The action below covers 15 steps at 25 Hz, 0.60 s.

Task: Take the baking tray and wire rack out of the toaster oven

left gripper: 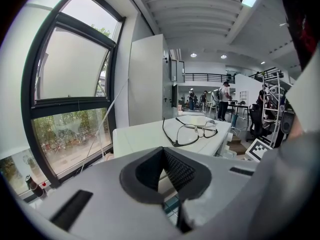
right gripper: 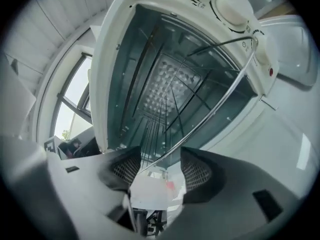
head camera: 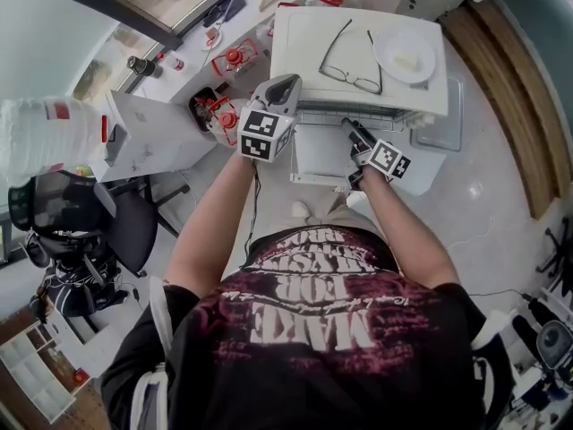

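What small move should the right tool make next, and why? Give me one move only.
Probably close the right tool on the front bar of the wire rack. Its jaws stand apart with that bar running between them, ungripped, and the toaster oven is open, so gripping looks like the step before pulling the rack out.

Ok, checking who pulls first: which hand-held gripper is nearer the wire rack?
Right. The right hand-held gripper is at the front edge of the wire rack, jaws apart around it; the left hand-held gripper hangs by the front left corner of the toaster oven.
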Motion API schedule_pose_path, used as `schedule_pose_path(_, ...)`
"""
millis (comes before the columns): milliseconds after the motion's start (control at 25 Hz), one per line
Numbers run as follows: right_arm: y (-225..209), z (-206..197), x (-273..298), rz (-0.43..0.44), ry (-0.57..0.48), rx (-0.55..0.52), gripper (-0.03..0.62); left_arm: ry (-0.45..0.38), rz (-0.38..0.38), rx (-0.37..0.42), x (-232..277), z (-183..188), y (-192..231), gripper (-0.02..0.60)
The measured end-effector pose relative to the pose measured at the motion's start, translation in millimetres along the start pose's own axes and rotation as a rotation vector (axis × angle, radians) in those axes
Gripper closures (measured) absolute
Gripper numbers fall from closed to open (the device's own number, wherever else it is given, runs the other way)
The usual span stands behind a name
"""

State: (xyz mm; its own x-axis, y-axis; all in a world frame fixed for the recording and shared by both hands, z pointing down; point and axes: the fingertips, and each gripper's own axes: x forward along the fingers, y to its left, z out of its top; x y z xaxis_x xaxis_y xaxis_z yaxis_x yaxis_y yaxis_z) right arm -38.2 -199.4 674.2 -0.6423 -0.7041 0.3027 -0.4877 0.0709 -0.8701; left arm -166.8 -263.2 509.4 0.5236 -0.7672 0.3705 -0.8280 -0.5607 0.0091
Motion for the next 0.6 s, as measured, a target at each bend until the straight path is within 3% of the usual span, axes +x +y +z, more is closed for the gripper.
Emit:
schedule_pose_path(360,-9,20,31,-0.016,-0.076,0.098,0.358,0.012,-0.021,0.018,2,-2,-2,0.577)
schedule_pose_path(480,-6,17,35,-0.017,-0.047,0.087,0.483,0.013,-0.024,0.028,2,-2,-4,0.575)
schedule_pose_path(600,4,13,33,0.03,-0.035,0.09,0.545,0.012,-0.03,0.029,1,-1,-3,0.577)
